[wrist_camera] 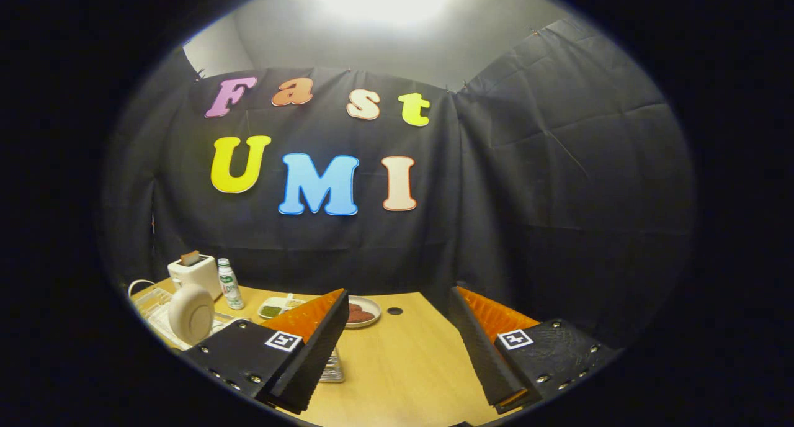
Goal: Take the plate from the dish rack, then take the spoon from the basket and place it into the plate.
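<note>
We see the gripper (397,346) with its fingers spread wide apart over the bare wooden table (403,365), grasping nothing. The cream plate (191,313) stands on edge in the white dish rack (152,306), left of the fingers. Behind the rack sit a toaster (193,270) and a small bottle (230,284). A mesh basket (334,368) peeks from behind the left finger.

The plate (191,314) is cream-white and round, standing upright on its edge in the white wire dish rack (154,309), its face turned toward the camera. Just right of the rack, a basket (333,368) of metal mesh sits mostly hidden; whether it holds a spoon cannot be told.
</note>
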